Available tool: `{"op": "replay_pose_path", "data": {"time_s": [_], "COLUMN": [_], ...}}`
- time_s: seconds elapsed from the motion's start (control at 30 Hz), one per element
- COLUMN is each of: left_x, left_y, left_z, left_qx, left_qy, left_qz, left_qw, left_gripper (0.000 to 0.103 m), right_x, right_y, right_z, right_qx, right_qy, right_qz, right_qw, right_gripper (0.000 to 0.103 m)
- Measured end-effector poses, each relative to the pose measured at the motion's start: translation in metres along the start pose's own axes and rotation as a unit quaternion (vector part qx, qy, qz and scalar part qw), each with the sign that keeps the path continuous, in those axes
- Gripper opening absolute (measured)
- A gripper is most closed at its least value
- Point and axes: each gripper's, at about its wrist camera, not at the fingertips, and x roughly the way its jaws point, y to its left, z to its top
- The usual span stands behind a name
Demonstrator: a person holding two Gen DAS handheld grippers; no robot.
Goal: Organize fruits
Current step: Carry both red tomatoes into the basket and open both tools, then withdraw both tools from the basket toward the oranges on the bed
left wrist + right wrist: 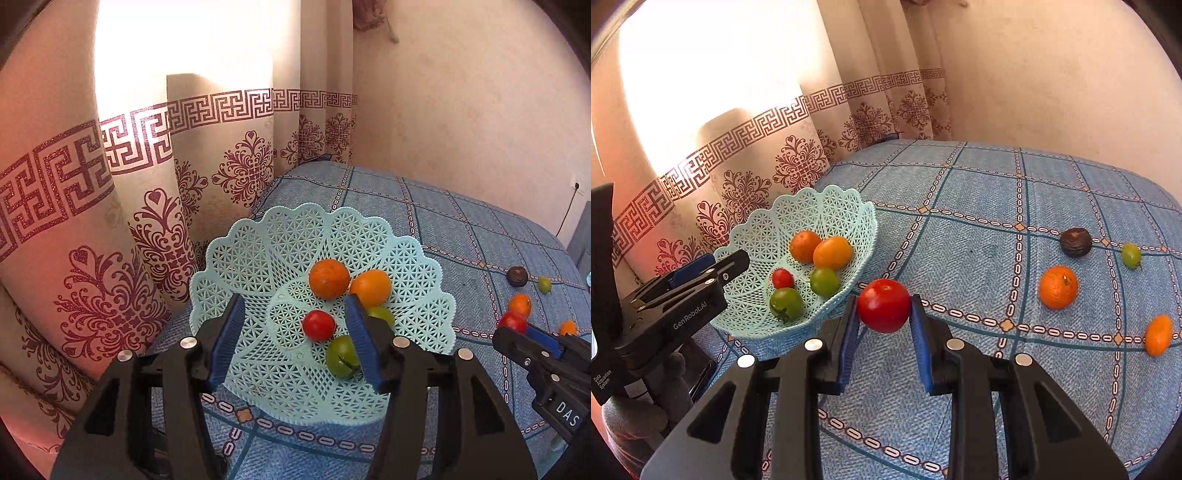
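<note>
Blue checked bedspread carries loose fruit beyond the tomato-holding right claw.

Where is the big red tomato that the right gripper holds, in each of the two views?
Left wrist view: the red tomato is at the far right edge, at the tip of the right gripper, partly hidden by it.
Right wrist view: it sits at lower centre, between the blue pads.
Shared landmark: the pale blue basket, to the tomato's left in both.
</note>
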Motion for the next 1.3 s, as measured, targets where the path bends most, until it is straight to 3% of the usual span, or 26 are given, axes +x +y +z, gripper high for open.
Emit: {"op": "replay_pose_path", "data": {"time_s": [0.53,0.63,0.73,0.77,0.83,1.3], "left_x": [-0.008,-0.01,-0.011,-0.011,-0.011,-0.007], "left_y": [0.022,0.023,0.023,0.022,0.022,0.011], "left_z": [-0.003,-0.003,-0.002,-0.002,-0.002,-0.004], "left_qx": [-0.015,-0.016,-0.015,-0.015,-0.014,-0.005], "left_qy": [-0.004,-0.005,-0.007,-0.008,-0.007,0.0], "left_qz": [0.024,0.028,0.031,0.031,0.03,0.023], "left_qw": [0.9996,0.9995,0.9994,0.9994,0.9994,0.9997], "left_gripper": [0.06,0.065,0.067,0.067,0.068,0.069], "right_x": [0.027,0.033,0.035,0.036,0.035,0.03], "right_y": [0.055,0.059,0.058,0.057,0.053,0.027], "right_z": [0.017,0.018,0.016,0.016,0.014,0.001], "right_qx": [-0.05,-0.05,-0.046,-0.043,-0.038,-0.015], "right_qy": [0.009,0.014,0.019,0.019,0.014,0.019], "right_qz": [0.038,0.042,0.044,0.043,0.04,0.025], "right_qw": [0.998,0.998,0.998,0.998,0.998,0.999], "right_gripper": [0.028,0.028,0.029,0.037,0.043,0.043]}}
